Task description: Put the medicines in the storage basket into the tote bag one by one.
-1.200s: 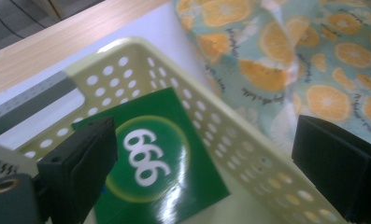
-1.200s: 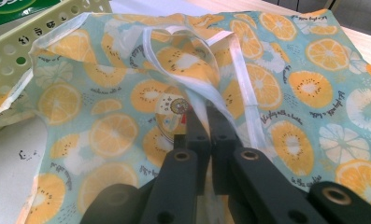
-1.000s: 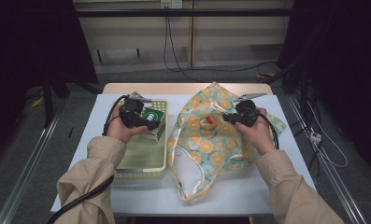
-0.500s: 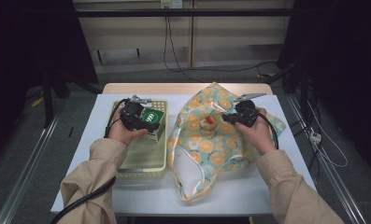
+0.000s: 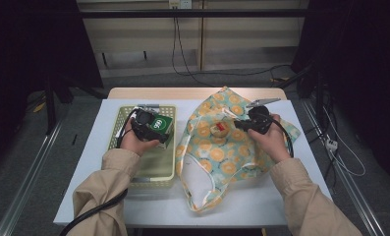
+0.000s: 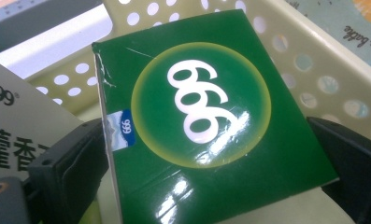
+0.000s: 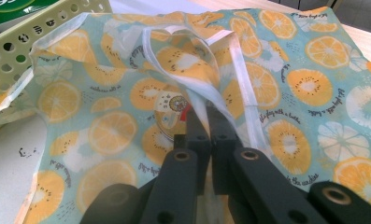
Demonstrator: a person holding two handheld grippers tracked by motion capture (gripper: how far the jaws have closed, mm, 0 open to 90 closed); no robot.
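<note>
My left gripper [image 5: 151, 123] is shut on a green box [image 5: 161, 126] marked 999 and holds it just above the pale perforated basket [image 5: 148, 178]. In the left gripper view the green box [image 6: 211, 121] sits tilted between both jaws, and the pads [image 6: 73, 170] press on its sides. A fruit-print cloth bag [image 5: 217, 155] lies crumpled at the table's centre. My right gripper [image 5: 242, 123] is shut on the bag's white strap [image 7: 199, 95], pinched at the jaw tips [image 7: 206, 123]. A small round item [image 7: 170, 109] with a red patch lies in the bag's folds.
A white box [image 6: 8, 135] with printed characters lies in the basket beside the green one. The basket wall [image 6: 314, 70] runs close behind the held box. The white tabletop [image 5: 281, 191] ends near the person's sleeves. Cables trail on the floor behind.
My left gripper has sunk a little toward the basket with the green box in it. The right gripper and the bag have stayed still.
</note>
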